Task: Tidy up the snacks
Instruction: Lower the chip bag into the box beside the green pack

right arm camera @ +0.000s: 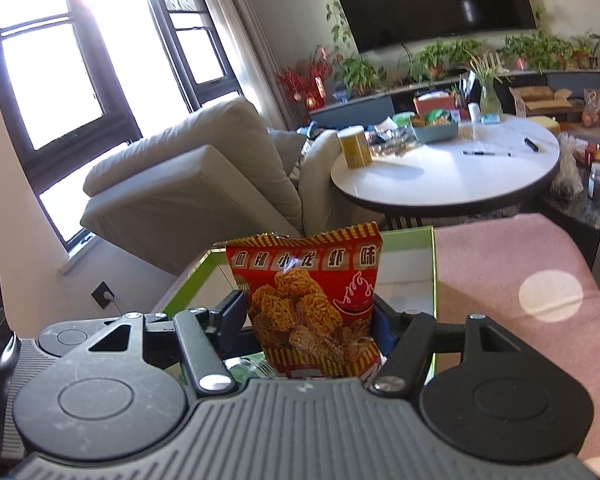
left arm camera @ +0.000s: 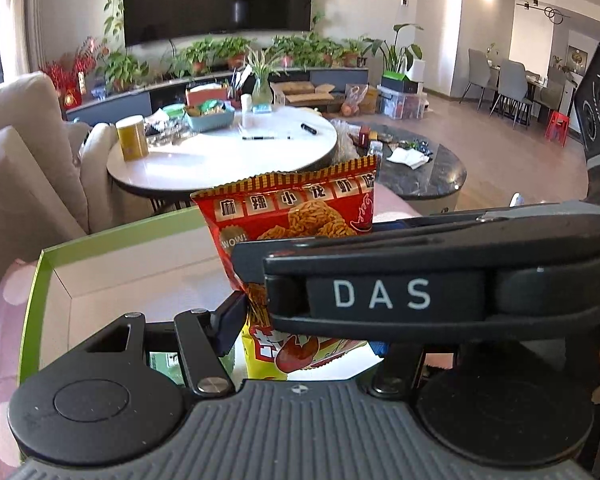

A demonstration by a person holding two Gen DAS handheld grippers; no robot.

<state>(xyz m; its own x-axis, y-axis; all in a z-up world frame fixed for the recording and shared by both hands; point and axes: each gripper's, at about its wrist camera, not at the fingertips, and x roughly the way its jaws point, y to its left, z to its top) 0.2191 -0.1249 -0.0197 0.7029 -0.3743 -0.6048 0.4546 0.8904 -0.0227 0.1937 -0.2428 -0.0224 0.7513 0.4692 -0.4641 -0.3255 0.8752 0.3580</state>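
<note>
In the left wrist view a red snack packet (left arm camera: 288, 208) stands upright between the fingers of my left gripper (left arm camera: 304, 336). Its left finger (left arm camera: 230, 318) presses the packet's edge. The right finger is mostly hidden behind the black body of the right gripper (left arm camera: 380, 292), which crosses in front. In the right wrist view my right gripper (right arm camera: 310, 316) is shut on a matching red snack packet (right arm camera: 308, 280), with one pad against each side. Both packets hang over an open green-rimmed box (left arm camera: 40, 300) (right arm camera: 434, 272) with a white inside.
The box rests on a pink cloth with white dots (right arm camera: 520, 280). Some green wrappers (left arm camera: 164, 360) lie in the box's near end. Beyond stand a round white table (left arm camera: 220, 156) with a yellow canister (left arm camera: 132, 136), a beige sofa (right arm camera: 188, 184) and a dark low table (left arm camera: 420, 172).
</note>
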